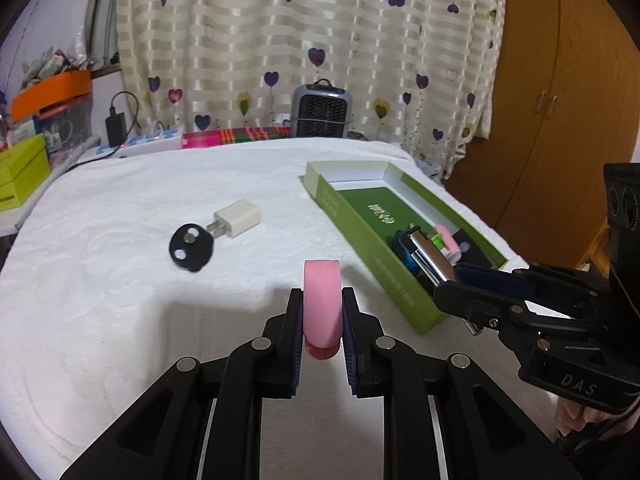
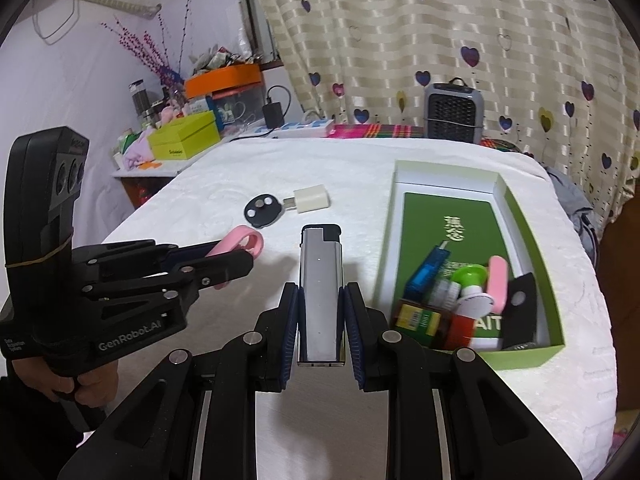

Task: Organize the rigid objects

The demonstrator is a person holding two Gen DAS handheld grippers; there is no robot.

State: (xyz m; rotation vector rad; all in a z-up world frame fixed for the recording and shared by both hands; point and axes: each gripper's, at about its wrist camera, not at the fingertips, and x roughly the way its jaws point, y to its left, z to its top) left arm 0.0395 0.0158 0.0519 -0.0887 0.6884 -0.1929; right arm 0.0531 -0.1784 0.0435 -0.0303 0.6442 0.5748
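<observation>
Right wrist view had the right gripper [image 2: 321,316] with its fingers clamped on a silver lighter [image 2: 321,284], held over the white surface [image 2: 200,184] just left of the green box [image 2: 536,240]. The left gripper [image 1: 322,320] was pinching a pink ring [image 1: 322,300]. Best bet, probably: swing the lighter over the box's emptier far end, lower it flat, then release, avoiding the pile. Charger plug [image 1: 238,218] and black disc [image 1: 191,246] weren't boxed yet.

The lighter [image 2: 321,292] has a brushed, shiny metal body with a black plastic cap. The pink clip [image 1: 322,300] looks like smooth matt plastic. The worktop [image 1: 120,260] wears white, nubbly cloth. The green box [image 2: 536,248] is matt cardboard.
</observation>
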